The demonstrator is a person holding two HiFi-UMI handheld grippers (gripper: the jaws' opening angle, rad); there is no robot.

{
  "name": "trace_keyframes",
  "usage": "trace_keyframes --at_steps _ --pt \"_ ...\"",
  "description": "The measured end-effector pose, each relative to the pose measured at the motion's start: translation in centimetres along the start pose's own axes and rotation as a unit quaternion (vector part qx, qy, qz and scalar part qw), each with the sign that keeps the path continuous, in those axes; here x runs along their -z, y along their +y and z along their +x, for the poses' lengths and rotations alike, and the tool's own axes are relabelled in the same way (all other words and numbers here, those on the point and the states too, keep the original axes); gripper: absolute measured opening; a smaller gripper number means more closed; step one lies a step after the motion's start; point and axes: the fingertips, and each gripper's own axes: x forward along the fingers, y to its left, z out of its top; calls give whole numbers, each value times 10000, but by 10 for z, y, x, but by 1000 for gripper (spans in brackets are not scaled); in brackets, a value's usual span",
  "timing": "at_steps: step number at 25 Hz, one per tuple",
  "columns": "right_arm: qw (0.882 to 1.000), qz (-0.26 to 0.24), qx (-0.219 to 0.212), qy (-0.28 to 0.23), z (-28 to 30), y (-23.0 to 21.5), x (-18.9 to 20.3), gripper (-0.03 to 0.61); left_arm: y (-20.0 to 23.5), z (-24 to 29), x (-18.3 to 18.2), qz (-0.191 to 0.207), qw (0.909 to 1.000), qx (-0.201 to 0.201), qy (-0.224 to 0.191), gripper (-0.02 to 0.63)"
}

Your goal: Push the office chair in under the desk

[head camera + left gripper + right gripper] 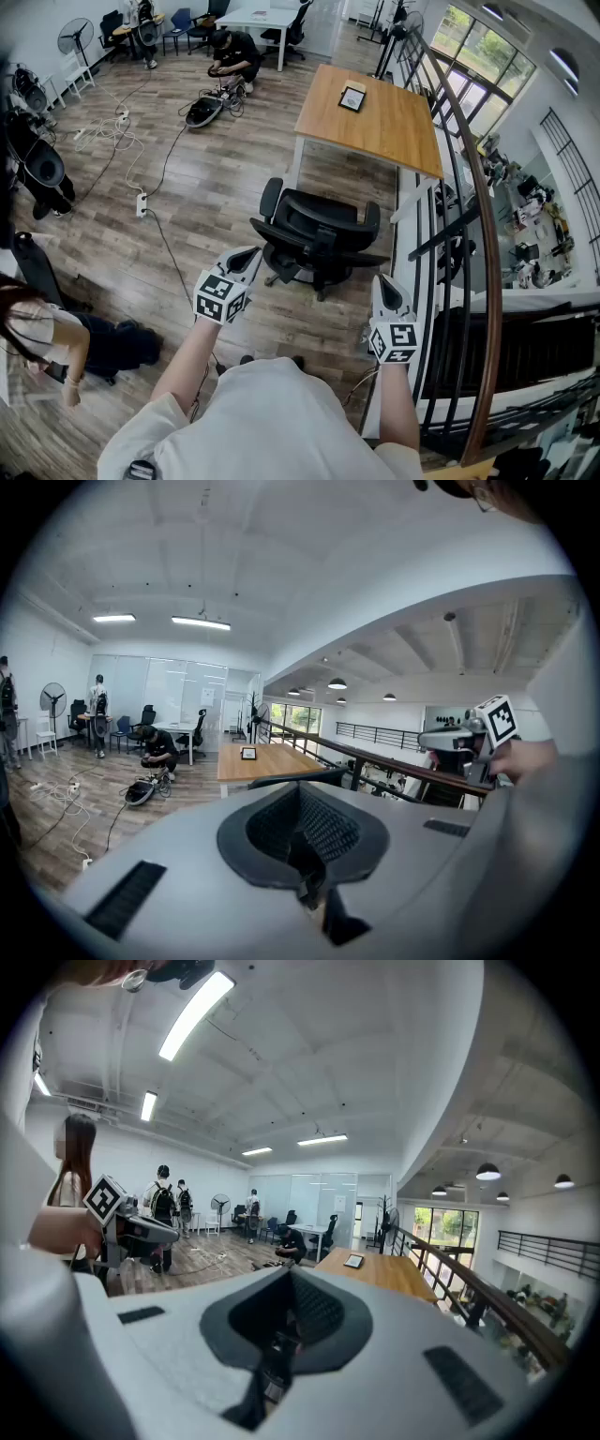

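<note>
Black office chair [314, 234] apart from wooden counter [394, 122], railing [484, 216] alongside; left hand-held gripper [249, 255] and right hand-held gripper [382, 283] closed, empty

- You're in an open office: a wooden desk [373, 112], an office chair [317, 232], a white table [251, 17].
- A floor fan [73, 36] and cables [114, 131] on the wood floor [220, 173].

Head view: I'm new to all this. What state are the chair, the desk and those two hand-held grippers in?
Office chair: upright, pulled out, clear of the desk.
Desk: nothing tucked under its near end.
Tablet: lying flat on the desk.
Left gripper: shut, holding nothing.
Right gripper: shut, holding nothing.
</note>
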Motion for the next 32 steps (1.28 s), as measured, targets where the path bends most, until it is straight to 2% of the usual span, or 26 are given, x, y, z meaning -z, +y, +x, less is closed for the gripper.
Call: trace_keyframes --at_steps 13,20,26,32 --pt "10000 -11 35 -51 -1 0 -3 3 1 -1 -2 -27 10000 23 -20 -5" --pt "9999 118 46 -91 -6 -2 1 3 -7 -2 -6 -7 9998 140 -171 -3" --pt "9998 164 120 -71 -9 -11 7 8 -13 0 -4 0 9997 151 -177 34" --pt "9996 234 125 -15 -10 -23 13 43 -24 7 -3 11 9998 171 -124 55"
